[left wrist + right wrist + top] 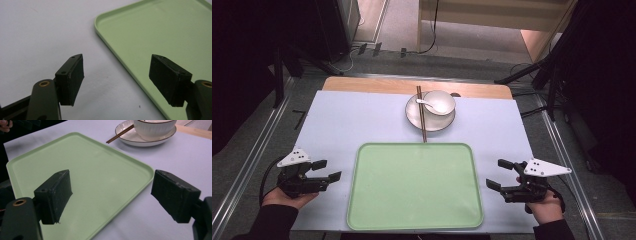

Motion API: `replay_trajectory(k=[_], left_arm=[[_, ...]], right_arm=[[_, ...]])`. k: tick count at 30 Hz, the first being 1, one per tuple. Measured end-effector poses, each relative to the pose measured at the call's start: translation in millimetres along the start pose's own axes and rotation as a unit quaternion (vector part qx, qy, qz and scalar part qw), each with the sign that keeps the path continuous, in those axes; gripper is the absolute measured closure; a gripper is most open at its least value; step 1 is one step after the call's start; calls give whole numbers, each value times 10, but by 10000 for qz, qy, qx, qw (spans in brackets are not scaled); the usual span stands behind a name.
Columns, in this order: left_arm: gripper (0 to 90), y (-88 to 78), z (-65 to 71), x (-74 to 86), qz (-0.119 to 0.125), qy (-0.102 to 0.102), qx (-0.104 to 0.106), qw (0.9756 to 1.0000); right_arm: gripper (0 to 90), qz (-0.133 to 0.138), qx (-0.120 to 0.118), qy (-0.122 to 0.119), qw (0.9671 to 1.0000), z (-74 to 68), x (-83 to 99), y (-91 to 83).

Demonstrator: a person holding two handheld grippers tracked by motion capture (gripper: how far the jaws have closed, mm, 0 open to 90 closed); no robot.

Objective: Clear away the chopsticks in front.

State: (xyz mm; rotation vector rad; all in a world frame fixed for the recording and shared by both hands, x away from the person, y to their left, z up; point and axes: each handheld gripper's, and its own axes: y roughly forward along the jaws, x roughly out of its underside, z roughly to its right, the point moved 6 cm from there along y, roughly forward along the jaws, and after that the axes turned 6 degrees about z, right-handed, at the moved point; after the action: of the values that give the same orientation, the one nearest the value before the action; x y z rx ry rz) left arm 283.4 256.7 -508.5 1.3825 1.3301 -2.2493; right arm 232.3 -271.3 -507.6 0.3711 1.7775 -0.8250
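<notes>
**Both grippers parted beside the tray, nothing held**

Tray (415, 186): pale green, rectangular, rounded corners, low raised rim, matte surface, nothing on it. It lies on the pale blue mat (337, 125) at the near middle of the table, long side running left to right. Its far edge stops just short of the near tip of the chopsticks (421, 114).

Left gripper (323, 170): held just off the tray's left edge, above the mat, jaws spread wide with nothing between them. In the left gripper view one jaw is over bare mat and the other is over the tray rim.

Right gripper (499, 173): just off the tray's right edge, jaws likewise spread and empty. In the right gripper view one jaw stands over the tray floor, the other over mat beyond the corner.

Behind the tray: plate (413, 116), white with a dark rim, carrying a ribbed white bowl (439, 102) with a spoon (426, 103) in it. The chopsticks lie across the plate's left part, pointing toward the tray.

Open room: bare mat on both flanks of the tray and in the far left and far right corners. A strip of wood table (362, 85) shows past the mat's far edge.
</notes>
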Motion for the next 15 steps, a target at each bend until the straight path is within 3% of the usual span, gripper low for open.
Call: replay_trajectory(k=[5, 15], left_arm=[[292, -5, -7, -3, 29, -5, -4, 10000], [387, -1, 34, 0, 112, 45, 78, 9999]], right_arm=[[171, -1, 0, 1, 10000, 1, 1, 0], [172, 1, -12, 3, 10000, 0, 2, 0]])
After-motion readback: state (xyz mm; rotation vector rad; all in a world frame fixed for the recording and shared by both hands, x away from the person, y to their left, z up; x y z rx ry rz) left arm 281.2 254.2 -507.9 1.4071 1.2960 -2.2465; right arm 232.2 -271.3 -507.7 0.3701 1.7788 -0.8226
